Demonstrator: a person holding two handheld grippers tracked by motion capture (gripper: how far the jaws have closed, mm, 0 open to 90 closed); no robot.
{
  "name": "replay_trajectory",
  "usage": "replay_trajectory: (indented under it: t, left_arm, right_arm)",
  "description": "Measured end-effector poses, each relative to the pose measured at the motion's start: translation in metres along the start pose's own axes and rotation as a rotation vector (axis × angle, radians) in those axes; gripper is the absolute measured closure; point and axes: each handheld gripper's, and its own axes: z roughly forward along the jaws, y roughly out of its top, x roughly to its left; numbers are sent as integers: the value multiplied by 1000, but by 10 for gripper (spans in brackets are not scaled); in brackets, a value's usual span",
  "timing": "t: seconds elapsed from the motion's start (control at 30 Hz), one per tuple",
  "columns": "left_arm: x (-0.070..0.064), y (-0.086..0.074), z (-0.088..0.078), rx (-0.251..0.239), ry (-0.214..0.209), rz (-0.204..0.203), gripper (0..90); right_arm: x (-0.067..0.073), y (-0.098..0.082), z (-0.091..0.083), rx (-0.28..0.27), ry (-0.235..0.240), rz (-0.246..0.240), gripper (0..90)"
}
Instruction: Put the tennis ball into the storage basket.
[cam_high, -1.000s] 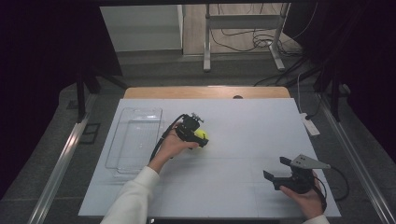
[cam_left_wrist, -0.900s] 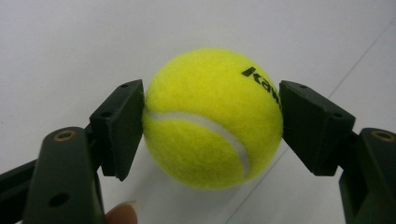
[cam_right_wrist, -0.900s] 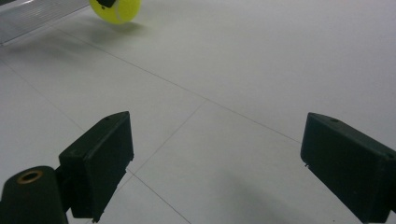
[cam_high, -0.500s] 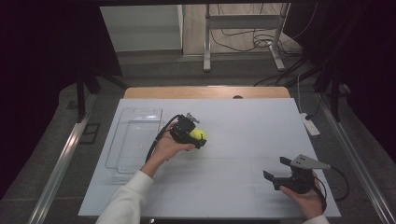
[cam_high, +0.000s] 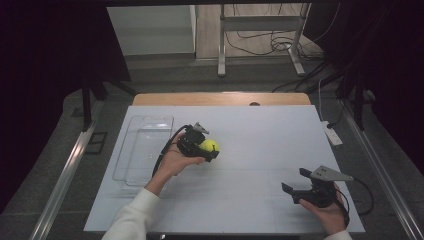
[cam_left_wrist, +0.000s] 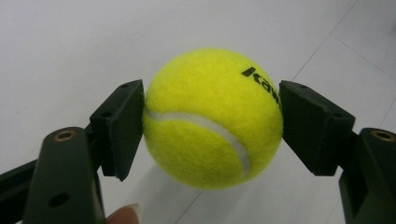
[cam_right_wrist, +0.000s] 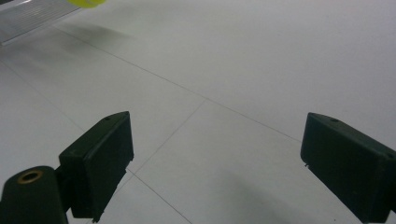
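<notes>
A yellow tennis ball (cam_left_wrist: 212, 119) with black lettering sits squeezed between the two black pads of my left gripper (cam_left_wrist: 211, 123), held clear of the white table with its shadow below. In the high view the left gripper (cam_high: 209, 150) and the ball (cam_high: 210, 146) hover left of the table's middle, beside the tray. My right gripper (cam_high: 296, 186) rests near the front right of the table, open, and in the right gripper view nothing lies between its pads (cam_right_wrist: 100, 158). The ball's lower edge (cam_right_wrist: 86, 2) peeks in at the top left of that view.
A clear plastic tray (cam_high: 145, 147) lies along the left side of the white table (cam_high: 250, 205). A white power strip (cam_high: 331, 132) sits at the right edge. Cables trail from both grippers. Beyond the table's far wooden edge are a metal frame and floor cables.
My left gripper has carried the ball slightly left and up, nearer the tray. The right gripper has stayed where it was.
</notes>
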Motion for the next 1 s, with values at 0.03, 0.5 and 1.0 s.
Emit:
replay_trajectory:
  t: [0.03, 0.5, 1.0]
  left_arm:
    - [0, -1, -1, -5, 3, 1, 267]
    - [-1, -11, -15, -34, 13, 1, 266]
    - [5, -13, -27, -78, 23, -2, 267]
  right_arm:
    - [0, 0, 0, 1, -3, -1, 95]
    - [1, 0, 0, 5, -11, -5, 97]
    - [1, 0, 0, 10, -11, -7, 97]
